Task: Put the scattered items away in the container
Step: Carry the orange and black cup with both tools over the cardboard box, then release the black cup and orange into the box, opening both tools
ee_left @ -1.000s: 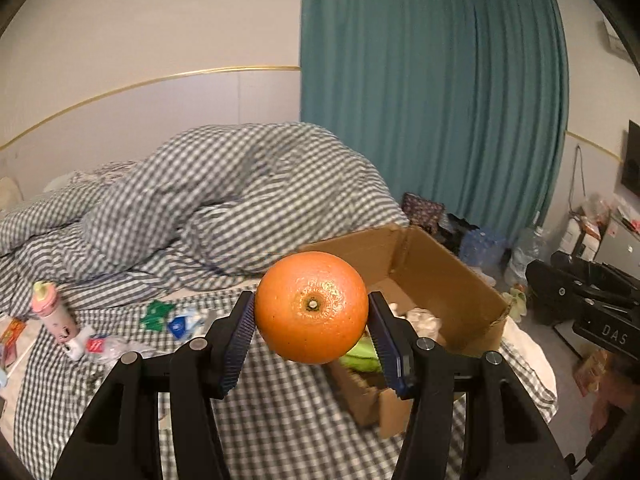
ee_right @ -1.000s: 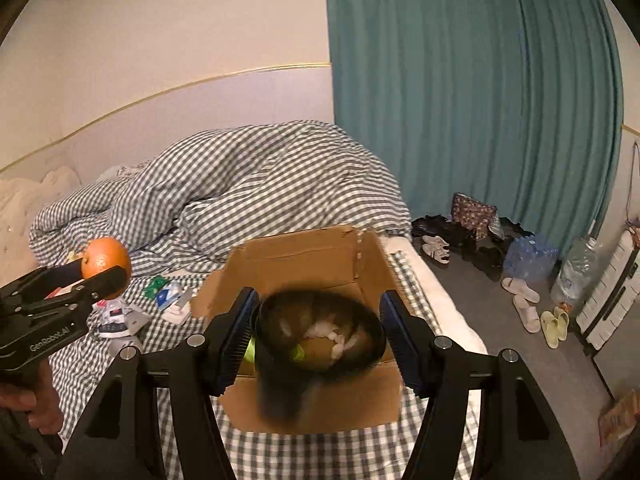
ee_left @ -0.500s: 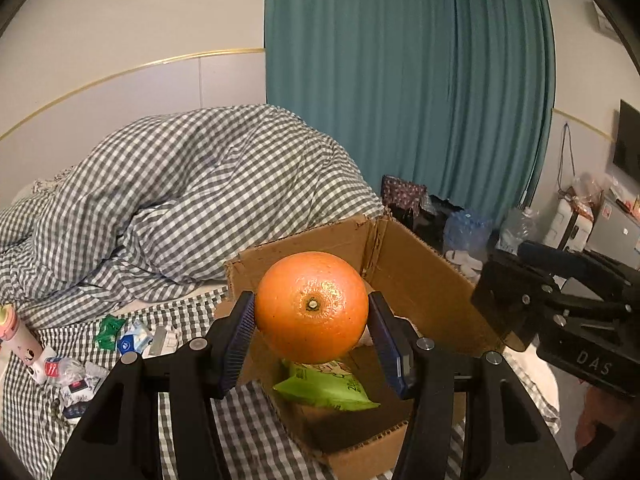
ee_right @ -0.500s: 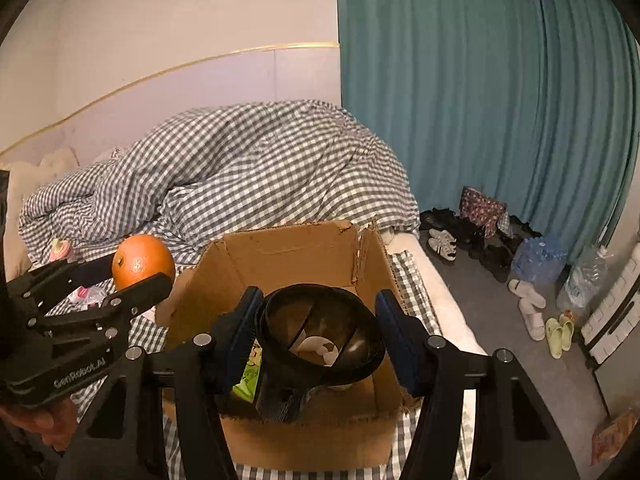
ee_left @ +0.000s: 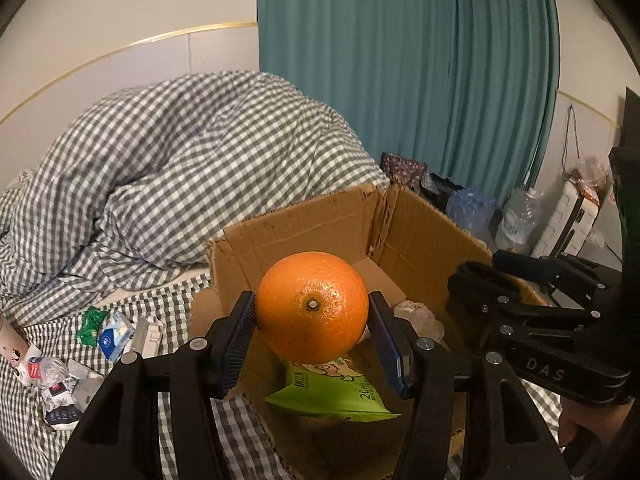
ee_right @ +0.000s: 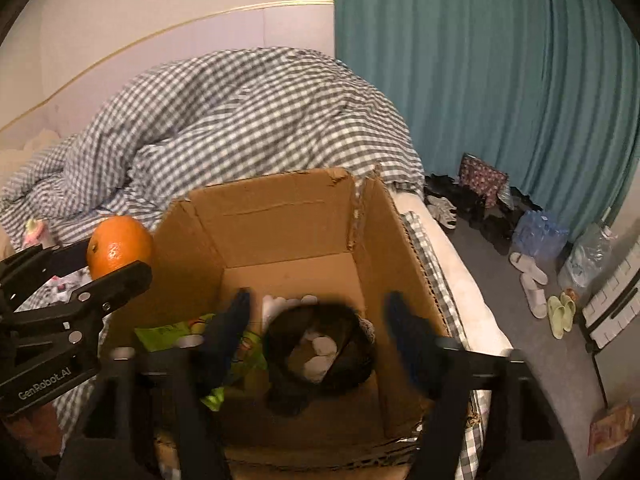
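Observation:
My left gripper (ee_left: 311, 305) is shut on a round orange (ee_left: 312, 307), held just above the near left corner of the open cardboard box (ee_left: 304, 232). In the right wrist view the orange (ee_right: 120, 246) shows at the box's left wall. My right gripper (ee_right: 318, 304) hangs over the box (ee_right: 280, 216), its jaws blurred and opening. A black ring-shaped object (ee_right: 352, 376) sits low between them, clear of both pads, down inside the box. A green snack packet (ee_left: 332, 392) and white crumpled paper (ee_left: 416, 314) also lie in the box.
Small items lie on the checked sheet left of the box: a blue packet (ee_left: 116, 330), a green wrapper (ee_left: 92, 320), a pink bottle (ee_left: 12, 350). A heaped checked duvet (ee_left: 200, 160) rises behind. Slippers (ee_right: 532, 276) and water bottles (ee_right: 588, 252) stand on the floor to the right.
Both grippers have come lower and closer over the box. The right jaws have spread wide and let go of the black ring, which now sits lower in the box. The orange stays gripped.

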Action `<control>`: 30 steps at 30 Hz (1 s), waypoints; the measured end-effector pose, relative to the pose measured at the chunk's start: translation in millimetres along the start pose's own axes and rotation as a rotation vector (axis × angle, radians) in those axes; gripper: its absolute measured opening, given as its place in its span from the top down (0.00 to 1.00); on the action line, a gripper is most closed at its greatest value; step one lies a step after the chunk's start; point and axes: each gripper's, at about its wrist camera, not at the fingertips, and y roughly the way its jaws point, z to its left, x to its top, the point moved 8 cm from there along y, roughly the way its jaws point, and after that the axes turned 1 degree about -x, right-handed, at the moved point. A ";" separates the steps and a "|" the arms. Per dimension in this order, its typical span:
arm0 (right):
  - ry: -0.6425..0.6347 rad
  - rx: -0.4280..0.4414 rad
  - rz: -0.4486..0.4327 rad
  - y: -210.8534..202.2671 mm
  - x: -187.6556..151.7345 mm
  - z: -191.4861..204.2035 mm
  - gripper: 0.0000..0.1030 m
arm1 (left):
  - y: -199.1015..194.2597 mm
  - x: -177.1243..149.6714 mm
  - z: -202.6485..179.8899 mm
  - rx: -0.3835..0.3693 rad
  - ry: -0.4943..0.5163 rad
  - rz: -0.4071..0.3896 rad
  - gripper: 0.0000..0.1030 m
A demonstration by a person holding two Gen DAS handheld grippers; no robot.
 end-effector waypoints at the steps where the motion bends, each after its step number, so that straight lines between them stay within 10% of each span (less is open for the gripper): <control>1: 0.008 -0.003 -0.010 -0.8 0.4 -3.5 0.13 | 2.9 -0.9 0.0 0.000 0.000 0.005 0.45; 16: 0.143 -0.102 -0.145 -34.8 7.6 -65.3 0.05 | 47.6 -15.7 -24.7 -0.031 0.028 0.130 0.44; 21: 0.150 -0.115 -0.147 -39.3 7.3 -72.6 0.03 | 40.6 -11.1 -21.2 0.004 0.009 0.092 0.05; 30: 0.146 -0.117 -0.193 -64.8 16.6 -59.9 0.00 | 1.9 4.2 -2.6 0.069 0.013 -0.004 0.01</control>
